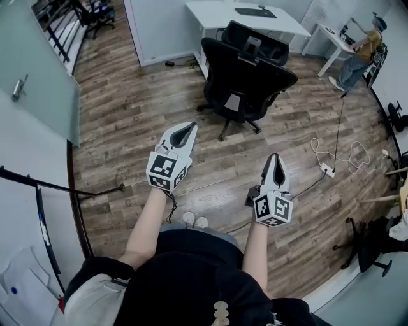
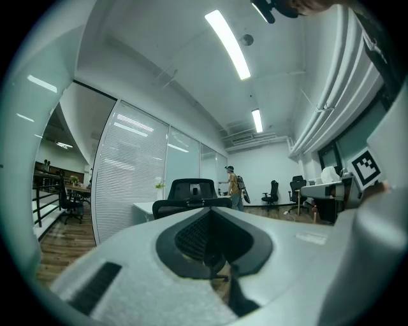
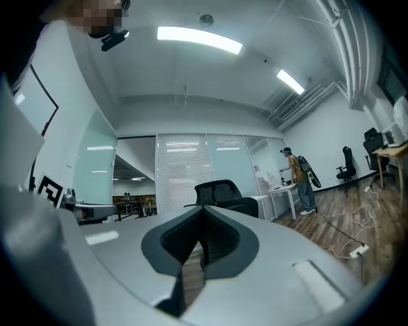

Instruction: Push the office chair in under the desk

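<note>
Left gripper: jaws clenched, empty | Right gripper: jaws clenched, empty | Office chair: black, on the wood floor, just before the white desk, not yet under it, well apart from both grippers.

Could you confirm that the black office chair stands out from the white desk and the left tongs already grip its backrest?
Not quite: the black office chair does stand out from the white desk, but the left tongs grip nothing; the head view shows them shut and well short of the chair.
</note>
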`<state>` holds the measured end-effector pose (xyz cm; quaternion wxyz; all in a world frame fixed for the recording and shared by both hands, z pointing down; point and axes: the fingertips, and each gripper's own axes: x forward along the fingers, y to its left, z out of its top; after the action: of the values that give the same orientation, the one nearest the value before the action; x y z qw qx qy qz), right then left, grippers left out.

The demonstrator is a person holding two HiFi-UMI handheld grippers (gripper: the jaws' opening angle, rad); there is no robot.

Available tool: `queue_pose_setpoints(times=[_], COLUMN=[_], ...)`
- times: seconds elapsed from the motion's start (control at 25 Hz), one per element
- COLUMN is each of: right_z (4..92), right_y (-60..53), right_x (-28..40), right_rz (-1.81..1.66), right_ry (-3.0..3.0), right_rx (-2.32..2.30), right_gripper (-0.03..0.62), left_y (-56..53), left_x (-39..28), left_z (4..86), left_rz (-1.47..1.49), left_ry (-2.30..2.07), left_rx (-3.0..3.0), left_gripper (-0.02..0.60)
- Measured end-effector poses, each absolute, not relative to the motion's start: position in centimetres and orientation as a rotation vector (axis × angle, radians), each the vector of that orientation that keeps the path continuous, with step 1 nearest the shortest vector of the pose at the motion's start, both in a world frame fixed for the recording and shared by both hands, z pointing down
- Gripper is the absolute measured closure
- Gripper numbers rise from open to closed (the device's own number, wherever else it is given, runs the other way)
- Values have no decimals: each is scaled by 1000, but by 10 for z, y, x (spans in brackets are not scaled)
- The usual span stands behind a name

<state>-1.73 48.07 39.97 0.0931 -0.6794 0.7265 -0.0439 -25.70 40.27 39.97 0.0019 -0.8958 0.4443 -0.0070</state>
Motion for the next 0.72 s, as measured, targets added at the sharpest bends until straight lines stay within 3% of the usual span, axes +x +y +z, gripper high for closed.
queue_pose_setpoints(times=[0.36, 0.72], right_z=[403, 406], right_y=[486, 488], right_x=[-18, -10], right_rz=[-109, -132], right_ry=[2205, 2225], right_rx=[-1987, -1935], right_gripper=[551, 453], left_y=[413, 419], left_x=[-257, -247], left_z=[403, 404], left_rz=[31, 41], left_ry=[1395, 1383], left_rx=[-2827, -2836], left_gripper=[558, 429])
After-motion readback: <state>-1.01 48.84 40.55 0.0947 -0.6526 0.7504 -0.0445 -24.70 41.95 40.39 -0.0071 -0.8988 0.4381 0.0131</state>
